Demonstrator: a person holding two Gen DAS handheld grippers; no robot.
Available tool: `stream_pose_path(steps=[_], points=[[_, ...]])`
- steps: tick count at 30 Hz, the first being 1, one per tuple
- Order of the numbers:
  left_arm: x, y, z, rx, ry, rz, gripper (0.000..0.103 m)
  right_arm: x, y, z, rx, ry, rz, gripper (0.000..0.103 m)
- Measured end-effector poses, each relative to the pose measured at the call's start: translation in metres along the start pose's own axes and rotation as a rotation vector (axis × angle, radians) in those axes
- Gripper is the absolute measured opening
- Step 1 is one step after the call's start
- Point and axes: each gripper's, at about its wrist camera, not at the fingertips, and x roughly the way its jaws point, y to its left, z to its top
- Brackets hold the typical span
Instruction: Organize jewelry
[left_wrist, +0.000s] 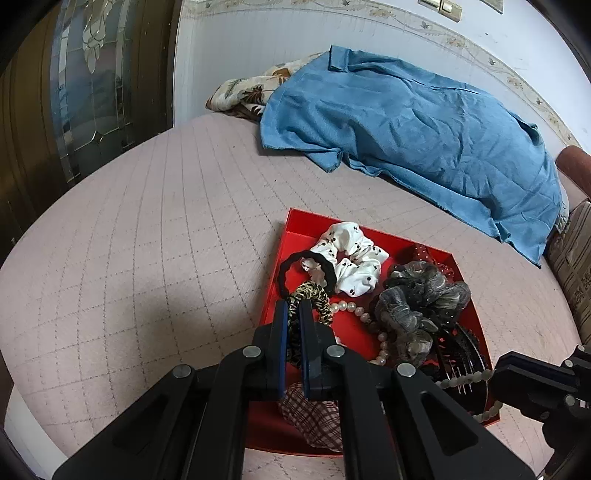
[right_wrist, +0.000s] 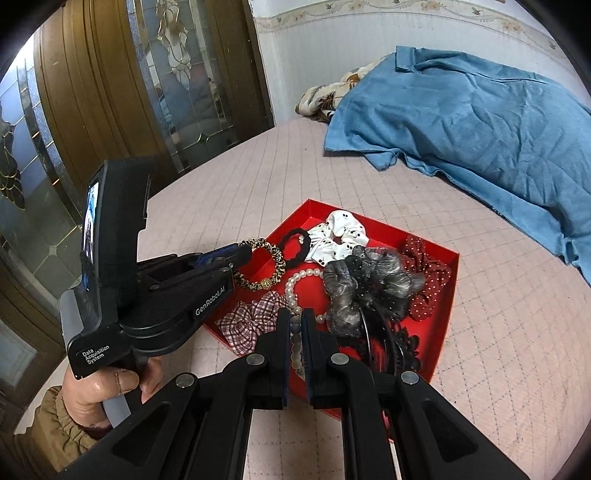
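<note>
Left tongs are clamped on a leopard-print hair tie, which hangs at the left edge of the red tray. Right tongs are clamped on a strand of pale beads that runs between the closed jaws, over the near part of the same tray. A hand grips the handle of the left unit, with a tan cuffed sleeve behind it. The red tray rests on a pink quilted bed. Inside the tray lie a white dotted scrunchie, a black hair band, a grey sheer scrunchie, a red dotted scrunchie, a plaid scrunchie, a pearl bracelet and a black comb clip. A blue cloth lies well apart at the far side of the bed, partly covering a floral fabric.
</note>
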Motion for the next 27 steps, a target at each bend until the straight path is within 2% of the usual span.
stream_pose_path(steps=[27], points=[[0.019,0.002,-0.008,0.008,0.064,-0.018,0.006,0.028,-0.005,-0.006,0.028,0.052,0.008,0.008]])
